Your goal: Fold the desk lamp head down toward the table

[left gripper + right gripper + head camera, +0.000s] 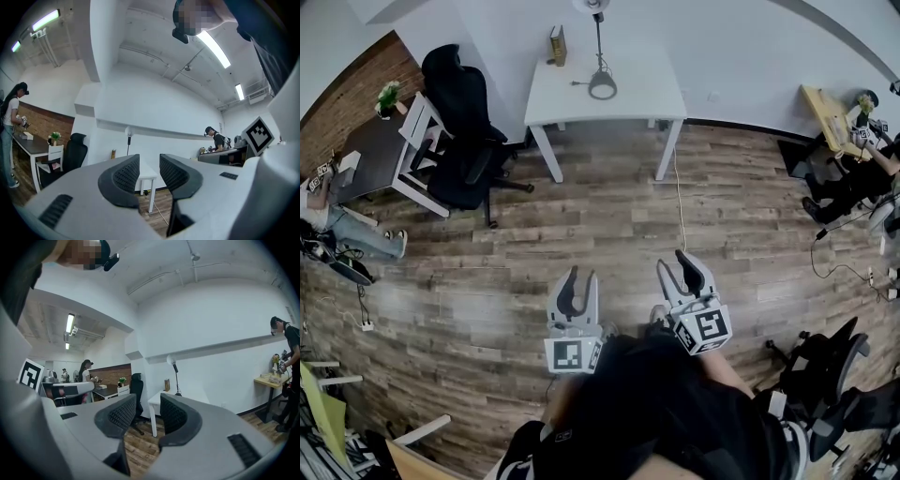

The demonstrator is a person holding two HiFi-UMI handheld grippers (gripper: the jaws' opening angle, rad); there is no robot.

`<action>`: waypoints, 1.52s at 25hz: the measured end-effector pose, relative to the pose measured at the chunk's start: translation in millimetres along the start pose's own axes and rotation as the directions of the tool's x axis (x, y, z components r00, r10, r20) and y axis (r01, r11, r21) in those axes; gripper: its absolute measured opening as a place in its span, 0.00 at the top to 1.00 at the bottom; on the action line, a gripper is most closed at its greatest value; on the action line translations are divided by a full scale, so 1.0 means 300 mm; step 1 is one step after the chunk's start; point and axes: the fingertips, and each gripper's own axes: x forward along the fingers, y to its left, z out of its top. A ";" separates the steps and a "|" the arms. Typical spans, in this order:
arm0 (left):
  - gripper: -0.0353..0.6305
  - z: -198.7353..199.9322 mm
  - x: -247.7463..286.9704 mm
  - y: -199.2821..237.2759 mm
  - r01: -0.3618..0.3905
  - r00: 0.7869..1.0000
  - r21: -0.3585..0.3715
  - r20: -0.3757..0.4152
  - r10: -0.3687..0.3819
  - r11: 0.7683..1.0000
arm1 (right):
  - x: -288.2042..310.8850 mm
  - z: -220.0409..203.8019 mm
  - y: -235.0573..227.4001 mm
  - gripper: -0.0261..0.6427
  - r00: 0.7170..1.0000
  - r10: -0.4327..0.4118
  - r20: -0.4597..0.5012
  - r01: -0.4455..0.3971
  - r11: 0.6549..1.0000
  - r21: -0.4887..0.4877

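Observation:
A white table [637, 89] stands far across the wood floor by the wall. On it the desk lamp [601, 56] stands upright, round base on the tabletop and head [593, 5] at the top of a thin stem. My left gripper [575, 286] and right gripper [686, 267] are held level over the floor, well short of the table. Both are open with nothing between their jaws. The left gripper view shows the lamp [129, 139] small and distant beyond the left gripper [149, 164]. The right gripper view shows the lamp [174, 369] past the right gripper [147, 411].
A brown box [558, 45] stands on the table beside the lamp. A black office chair [464, 131] and a dark desk [370, 159] are left of the table. A cable [680, 202] runs over the floor. People work at the far left [347, 230] and right [862, 169].

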 end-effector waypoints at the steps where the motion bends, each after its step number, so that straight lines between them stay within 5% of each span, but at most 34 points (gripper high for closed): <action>1: 0.75 -0.003 -0.010 0.011 0.008 1.000 0.001 -0.003 -0.008 1.000 | 0.005 -0.001 0.015 0.70 1.000 -0.005 -0.003 0.005 1.000 -0.002; 19: 0.75 -0.080 0.052 0.152 0.077 0.997 -0.030 -0.030 -0.077 0.997 | 0.169 -0.087 0.085 0.70 0.997 -0.059 -0.044 0.059 0.998 -0.001; 28: 0.75 -0.045 0.349 0.194 0.052 0.998 -0.052 -0.017 -0.053 0.997 | 0.417 -0.069 -0.099 0.70 0.999 -0.016 -0.035 0.016 1.000 0.005; 33: 0.75 -0.080 0.545 0.212 0.057 0.998 0.040 -0.040 -0.056 0.998 | 0.567 -0.057 -0.252 0.70 1.000 -0.005 -0.021 0.005 1.000 0.012; 38: 0.75 -0.058 0.729 0.241 0.039 0.998 0.034 -0.044 -0.037 0.999 | 0.709 -0.027 -0.379 0.70 1.000 0.004 -0.015 -0.003 1.000 0.018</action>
